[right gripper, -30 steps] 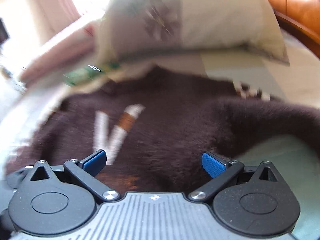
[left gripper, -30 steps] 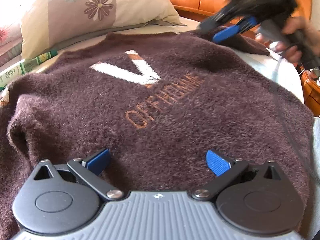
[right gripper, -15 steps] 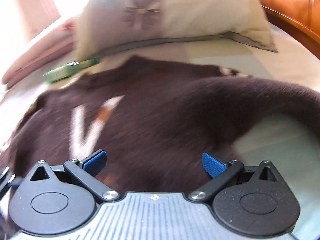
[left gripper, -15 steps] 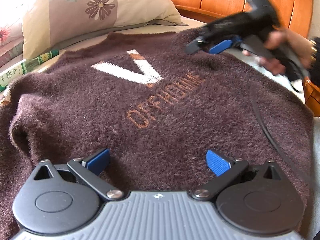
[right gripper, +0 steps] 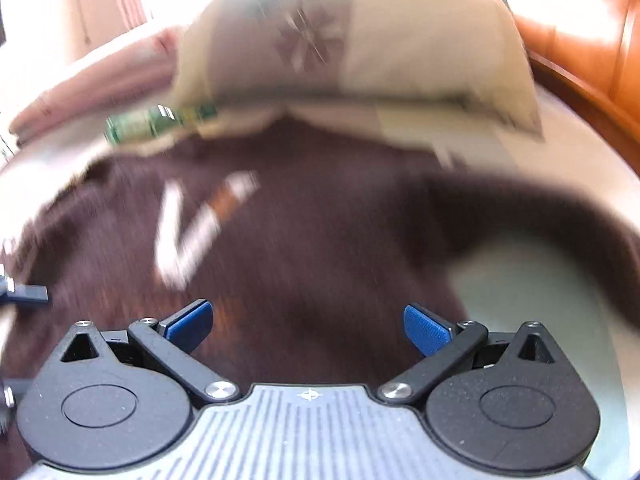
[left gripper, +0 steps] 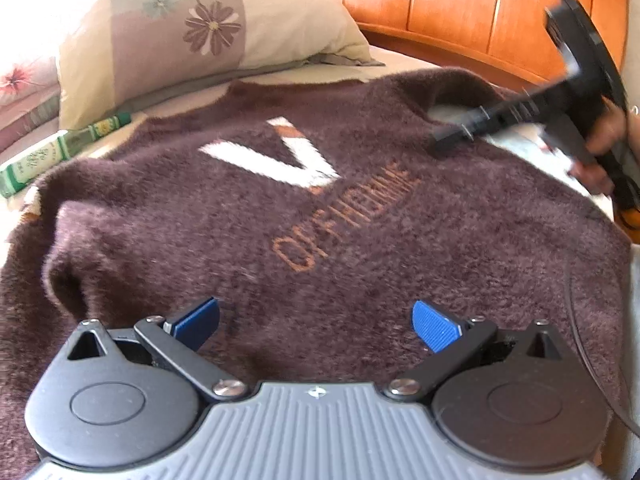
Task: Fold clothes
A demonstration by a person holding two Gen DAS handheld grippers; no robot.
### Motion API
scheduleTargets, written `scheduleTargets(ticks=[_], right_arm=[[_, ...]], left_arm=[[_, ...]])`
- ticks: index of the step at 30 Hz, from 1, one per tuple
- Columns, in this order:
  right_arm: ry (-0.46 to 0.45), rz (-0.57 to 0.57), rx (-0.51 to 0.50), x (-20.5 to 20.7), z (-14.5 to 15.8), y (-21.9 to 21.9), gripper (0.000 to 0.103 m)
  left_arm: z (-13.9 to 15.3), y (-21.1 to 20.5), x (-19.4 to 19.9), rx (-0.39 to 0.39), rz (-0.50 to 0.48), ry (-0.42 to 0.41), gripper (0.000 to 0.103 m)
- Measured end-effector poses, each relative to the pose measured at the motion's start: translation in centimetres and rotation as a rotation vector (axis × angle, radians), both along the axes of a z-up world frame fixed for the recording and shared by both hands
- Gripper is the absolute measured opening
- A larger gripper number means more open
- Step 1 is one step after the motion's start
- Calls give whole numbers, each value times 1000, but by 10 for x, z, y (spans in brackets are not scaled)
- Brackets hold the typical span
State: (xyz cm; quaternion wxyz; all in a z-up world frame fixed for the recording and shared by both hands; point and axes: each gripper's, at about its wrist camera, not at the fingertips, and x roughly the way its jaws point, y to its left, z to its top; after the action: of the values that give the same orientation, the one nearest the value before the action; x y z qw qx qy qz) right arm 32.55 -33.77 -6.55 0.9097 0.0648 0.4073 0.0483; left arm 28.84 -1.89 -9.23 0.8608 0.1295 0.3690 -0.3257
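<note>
A fuzzy dark brown sweater with a white V and orange lettering lies spread on the bed. My left gripper hovers open over its near hem, nothing between the blue pads. In the left wrist view the right gripper sits at the sweater's far right shoulder, held by a hand. The right wrist view is blurred: the right gripper is open above the sweater, and one sleeve trails off to the right over pale bedding.
A floral pillow lies behind the sweater, with a green packet at its left end. An orange wooden headboard closes the far side. Pale sheet shows to the right of the sweater. A black cable runs along the sweater's right edge.
The right gripper swung across the sweater's far shoulder and now sits lower at its right edge. The left gripper has stayed put, open over the hem.
</note>
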Motion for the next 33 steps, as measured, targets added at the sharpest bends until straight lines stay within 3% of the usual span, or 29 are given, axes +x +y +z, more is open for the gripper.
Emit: scheduleTargets(ticks=[4,8,15,17,20,25,27,30,33], right_arm=[[-69,21,68,52,11,4,103],[20,-40,127,91,-24,-11,103],[-27,8,-23,19,-33,-7,103],[-22,54,-67,18,-34,-6,103],[32,-25,43,36,-19,-20,103],[-63,12,234,8,5,-14,103],[-42,80,215,2,-5,-3,103],[-27,44,89,6,-27,-7,103],[-59,-21,165,3,-28,-35,103]], left_arm=[[0,7,8,-13,32,15,102],[-5,7,10,-3,33,28,102],[-6,7,10,-9,29,35,102],[-7,5,10,-1,25,33,102],[-7,2,7,13,21,27,102],[-1,4,5,-2,22,12,102],[-1,4,5,-15,22,25,102],[-3,2,3,-5,7,33,102],[-6,1,2,16,10,43,102]])
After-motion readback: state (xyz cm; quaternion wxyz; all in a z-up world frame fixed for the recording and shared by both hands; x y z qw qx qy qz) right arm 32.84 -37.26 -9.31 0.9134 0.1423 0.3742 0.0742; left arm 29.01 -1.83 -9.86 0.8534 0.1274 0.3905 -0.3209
